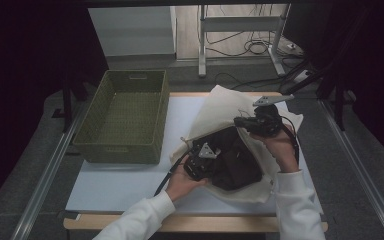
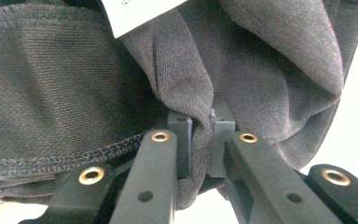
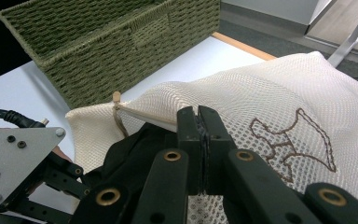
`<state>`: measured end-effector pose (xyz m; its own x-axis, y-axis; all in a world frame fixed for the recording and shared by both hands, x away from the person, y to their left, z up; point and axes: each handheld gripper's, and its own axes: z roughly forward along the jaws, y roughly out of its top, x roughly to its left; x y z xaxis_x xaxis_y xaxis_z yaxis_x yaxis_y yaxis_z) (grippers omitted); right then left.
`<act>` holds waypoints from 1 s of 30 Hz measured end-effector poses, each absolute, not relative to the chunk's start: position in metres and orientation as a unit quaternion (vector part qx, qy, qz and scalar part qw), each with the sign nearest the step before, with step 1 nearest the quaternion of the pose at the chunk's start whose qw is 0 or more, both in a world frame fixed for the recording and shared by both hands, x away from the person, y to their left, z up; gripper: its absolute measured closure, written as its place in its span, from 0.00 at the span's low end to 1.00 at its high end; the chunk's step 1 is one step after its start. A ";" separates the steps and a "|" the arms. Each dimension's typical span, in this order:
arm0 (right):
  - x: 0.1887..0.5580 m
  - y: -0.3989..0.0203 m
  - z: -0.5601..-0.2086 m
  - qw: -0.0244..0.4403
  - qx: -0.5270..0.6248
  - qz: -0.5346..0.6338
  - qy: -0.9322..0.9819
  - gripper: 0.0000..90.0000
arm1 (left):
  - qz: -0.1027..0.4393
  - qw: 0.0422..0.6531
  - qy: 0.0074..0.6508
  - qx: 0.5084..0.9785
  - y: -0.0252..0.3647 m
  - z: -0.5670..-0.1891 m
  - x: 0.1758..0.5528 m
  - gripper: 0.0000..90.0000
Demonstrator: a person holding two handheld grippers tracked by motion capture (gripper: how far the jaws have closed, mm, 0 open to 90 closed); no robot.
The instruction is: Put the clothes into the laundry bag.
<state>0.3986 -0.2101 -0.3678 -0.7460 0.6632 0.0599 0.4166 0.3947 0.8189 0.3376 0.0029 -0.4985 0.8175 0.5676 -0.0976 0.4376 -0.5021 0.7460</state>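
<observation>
A cream mesh bag [image 1: 220, 107] lies on the white table top with a dark garment [image 1: 237, 162] partly inside its mouth. My left gripper [image 1: 202, 160] is at the bag's opening. In the left gripper view the left gripper [image 2: 200, 123] is shut on a fold of the dark garment [image 2: 261, 60], with the cloth pinched between the pads. My right gripper [image 1: 252, 122] holds up the bag's upper edge. In the right gripper view the right gripper [image 3: 198, 116] is shut on the rim of the mesh bag [image 3: 270, 93], above the dark garment [image 3: 130, 154].
An olive woven basket [image 1: 125, 117] stands on the left half of the table [image 1: 120, 185], with nothing visible inside. In the right gripper view the basket [image 3: 107, 42] sits just behind the bag. Metal table legs and cables lie on the floor beyond.
</observation>
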 end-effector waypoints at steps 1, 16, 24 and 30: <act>0.398 -0.211 -0.367 0.140 0.328 0.442 0.823 0.99 | 0.081 0.403 0.292 0.864 0.003 -0.498 0.339 0.93; 0.397 -0.214 -0.365 0.138 0.328 0.449 0.819 0.99 | 0.103 0.391 0.300 0.864 -0.005 -0.493 0.357 0.93; 0.397 -0.213 -0.365 0.136 0.328 0.449 0.820 0.99 | 0.108 0.386 0.301 0.865 -0.007 -0.492 0.361 0.93; 0.397 -0.214 -0.365 0.137 0.329 0.450 0.819 0.99 | 0.112 0.387 0.306 0.863 -0.009 -0.492 0.366 0.93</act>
